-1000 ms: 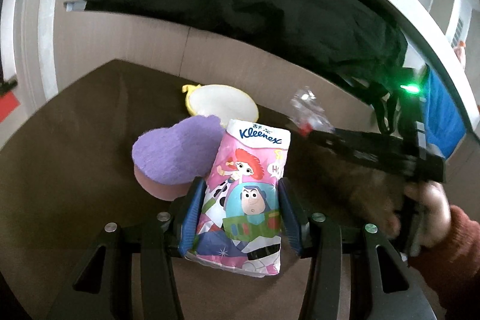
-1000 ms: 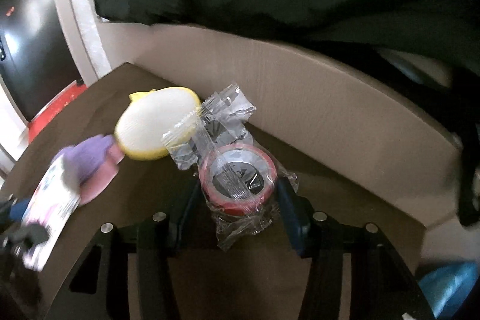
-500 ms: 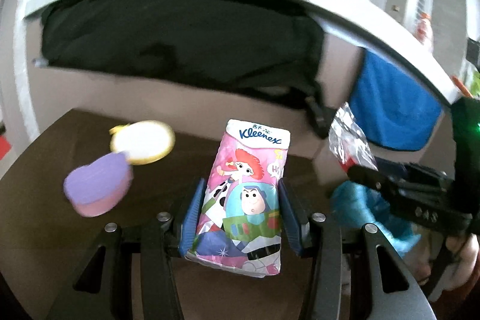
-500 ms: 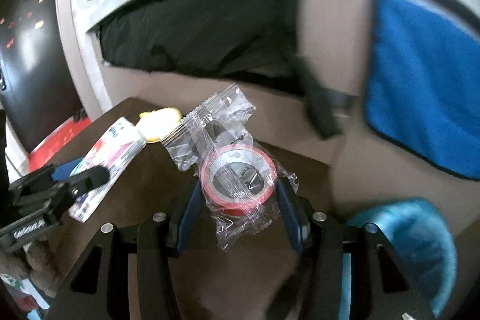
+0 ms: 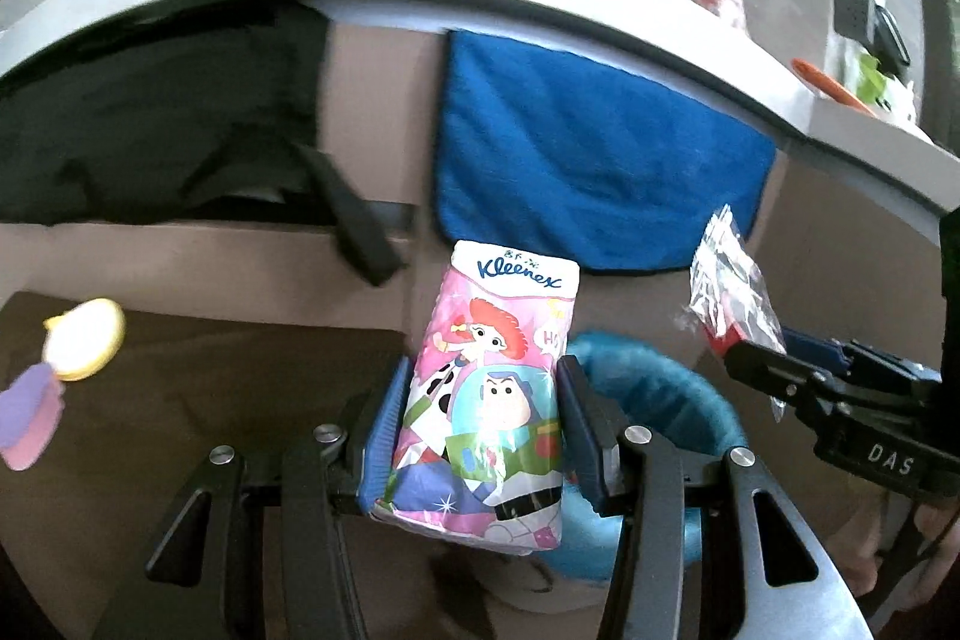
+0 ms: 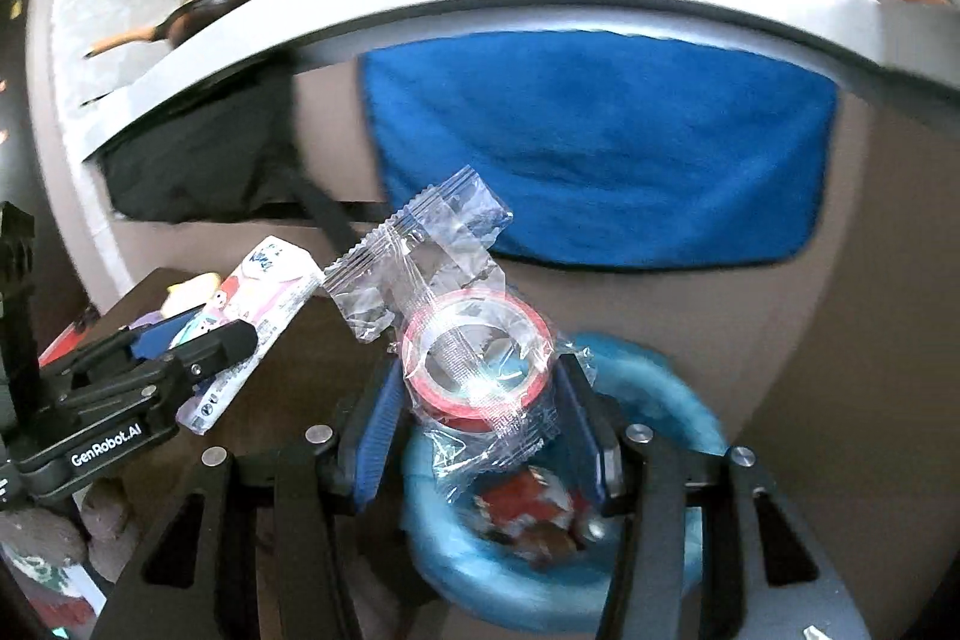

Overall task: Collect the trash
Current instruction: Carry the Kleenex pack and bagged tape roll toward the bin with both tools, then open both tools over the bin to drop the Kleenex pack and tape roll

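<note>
Trash is mid-transfer: left tongs (image 5: 480, 430) clamp the Kleenex pack (image 5: 486, 394), right tongs (image 6: 477, 418) clamp the wrapped tape roll (image 6: 474, 364) above the blue bin (image 6: 690, 418), neither dropped yet; yellow and purple items (image 5: 54, 370) remain on the surface (image 5: 210, 370).

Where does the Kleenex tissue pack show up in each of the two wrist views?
Left wrist view: Kleenex tissue pack at centre, upright, clamped by the left gripper.
Right wrist view: the pack at left, slanted, in the same gripper.
Shared landmark: blue towel hanging behind.
</note>
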### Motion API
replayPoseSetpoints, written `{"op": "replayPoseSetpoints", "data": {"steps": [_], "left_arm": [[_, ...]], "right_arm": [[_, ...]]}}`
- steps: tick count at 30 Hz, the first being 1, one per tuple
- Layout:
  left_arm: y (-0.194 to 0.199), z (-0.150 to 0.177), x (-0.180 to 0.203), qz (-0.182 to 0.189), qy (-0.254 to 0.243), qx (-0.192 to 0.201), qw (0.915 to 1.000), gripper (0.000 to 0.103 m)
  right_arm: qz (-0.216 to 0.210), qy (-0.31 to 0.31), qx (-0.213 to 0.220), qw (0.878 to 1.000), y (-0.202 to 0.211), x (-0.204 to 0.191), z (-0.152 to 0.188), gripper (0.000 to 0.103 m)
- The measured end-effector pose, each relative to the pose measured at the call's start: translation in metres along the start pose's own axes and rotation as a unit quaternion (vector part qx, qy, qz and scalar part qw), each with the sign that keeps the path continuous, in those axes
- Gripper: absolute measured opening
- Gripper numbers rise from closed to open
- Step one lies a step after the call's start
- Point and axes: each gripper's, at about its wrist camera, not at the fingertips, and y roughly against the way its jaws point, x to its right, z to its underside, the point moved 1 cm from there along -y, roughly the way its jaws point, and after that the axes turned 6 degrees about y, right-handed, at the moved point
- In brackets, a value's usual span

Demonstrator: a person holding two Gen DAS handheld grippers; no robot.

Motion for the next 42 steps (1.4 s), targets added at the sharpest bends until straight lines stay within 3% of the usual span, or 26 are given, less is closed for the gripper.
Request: {"op": "replayPoseSetpoints", "data": {"steps": [9, 18, 42], "left_arm": [[-0.047, 0.017, 0.03, 0.021, -0.023, -0.042, 0.9986, 0.05], [-0.087, 0.031, 0.044, 0.023, -0.028, -0.077, 0.9964, 0.05], [-0.117, 0.044, 0.041, 0.034, -0.012, -0.112, 0.993, 0.05]], "right_arm": [[0.028, -0.032, -0.011, 0.999, -0.009, 0.044, 0.037, 0.048], [0.019, -0.073, -0.04, 0.996, -0.04, 0.076, 0.064, 0.048], [0.013, -0.08, -0.065, 0.995, -0.076, 0.08, 0.072, 0.048]]}}
